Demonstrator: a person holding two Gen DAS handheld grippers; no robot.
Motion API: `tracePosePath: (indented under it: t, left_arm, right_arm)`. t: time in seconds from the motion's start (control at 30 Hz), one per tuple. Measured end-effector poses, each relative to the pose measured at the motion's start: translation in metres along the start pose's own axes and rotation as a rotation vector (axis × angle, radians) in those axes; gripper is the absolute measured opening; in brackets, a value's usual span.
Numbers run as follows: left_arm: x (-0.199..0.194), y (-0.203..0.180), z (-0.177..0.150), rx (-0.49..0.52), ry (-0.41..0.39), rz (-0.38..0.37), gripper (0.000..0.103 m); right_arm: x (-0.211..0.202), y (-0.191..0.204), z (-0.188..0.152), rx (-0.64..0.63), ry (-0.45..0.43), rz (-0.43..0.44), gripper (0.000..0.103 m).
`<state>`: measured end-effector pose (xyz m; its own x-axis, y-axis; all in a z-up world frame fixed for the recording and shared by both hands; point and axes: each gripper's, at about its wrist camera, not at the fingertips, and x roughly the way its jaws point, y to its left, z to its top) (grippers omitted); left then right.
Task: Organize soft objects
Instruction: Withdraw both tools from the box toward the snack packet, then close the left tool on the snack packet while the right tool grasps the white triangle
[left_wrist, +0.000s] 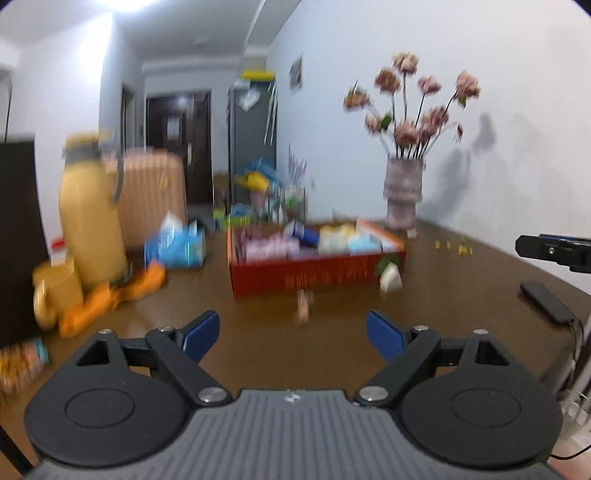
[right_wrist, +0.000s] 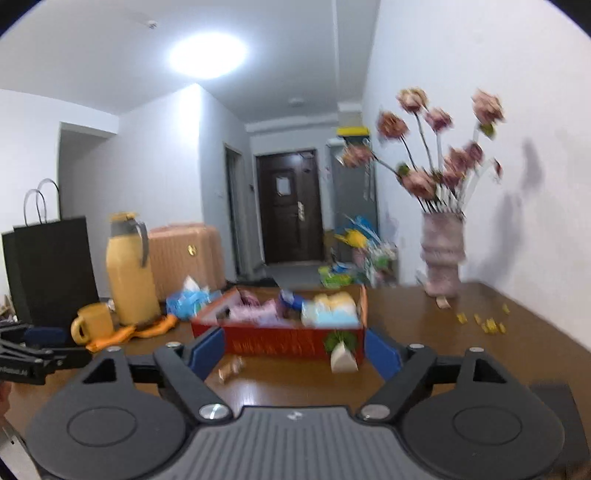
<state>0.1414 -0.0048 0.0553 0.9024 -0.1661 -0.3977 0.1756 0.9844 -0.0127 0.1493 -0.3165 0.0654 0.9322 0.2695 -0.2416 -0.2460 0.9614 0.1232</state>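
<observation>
A red box (left_wrist: 314, 271) (right_wrist: 273, 341) stands on the brown table (left_wrist: 461, 291) and holds several soft packets in pink, blue, yellow and white. A blue tissue pack (left_wrist: 177, 247) (right_wrist: 188, 301) lies left of the box. An orange cloth (left_wrist: 110, 299) (right_wrist: 129, 334) lies by the yellow jug. A small wrapped piece (left_wrist: 303, 306) (right_wrist: 231, 369) lies in front of the box. My left gripper (left_wrist: 293, 334) is open and empty, well short of the box. My right gripper (right_wrist: 293, 352) is open and empty in front of the box. Both views are blurred.
A yellow thermos jug (left_wrist: 90, 206) (right_wrist: 131, 269) and yellow mug (left_wrist: 55, 291) (right_wrist: 92, 323) stand at the left. A vase of pink flowers (left_wrist: 402, 192) (right_wrist: 443, 254) stands by the wall. A small white potted plant (left_wrist: 389, 275) (right_wrist: 343, 352) leans at the box's corner. A black device (left_wrist: 546, 301) lies at the right.
</observation>
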Motion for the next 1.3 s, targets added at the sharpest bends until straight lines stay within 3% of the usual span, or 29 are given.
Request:
tracePosePath:
  t: [0.17,0.4,0.53,0.63,0.93,1.13,1.17,1.2,1.3]
  left_arm:
    - [-0.002,0.003,-0.020,-0.021,0.065,-0.005,0.089]
    - [0.020,0.005,-0.017,-0.033,0.088,-0.030,0.088]
    - [0.060,0.006,-0.010,-0.043,0.133,-0.065,0.083]
    - [0.103,0.008,0.001,-0.035,0.170,-0.073,0.073]
    - [0.250,0.007,0.031,0.037,0.298,-0.076,0.048]
    - [0.288,0.006,0.032,0.074,0.339,-0.121,0.021]
    - [0.289,0.007,0.031,0.076,0.343,-0.130,0.017]
    - [0.290,0.007,0.031,0.072,0.345,-0.133,0.017]
    - [0.291,0.008,0.030,0.068,0.342,-0.121,0.014]
  right_arm:
    - [-0.013,0.002,-0.028,0.021,0.091,0.039,0.083]
    - [0.001,-0.003,-0.031,0.026,0.111,0.013,0.082]
    - [0.038,-0.012,-0.030,0.032,0.159,0.002,0.081]
    - [0.076,-0.025,-0.026,0.045,0.200,-0.003,0.079]
    - [0.224,-0.063,-0.008,0.062,0.303,-0.035,0.066]
    - [0.297,-0.074,-0.013,0.087,0.381,-0.062,0.039]
    - [0.303,-0.075,-0.014,0.093,0.389,-0.066,0.025]
    - [0.308,-0.075,-0.016,0.100,0.400,-0.066,0.020]
    - [0.310,-0.077,-0.019,0.116,0.385,-0.062,0.018]
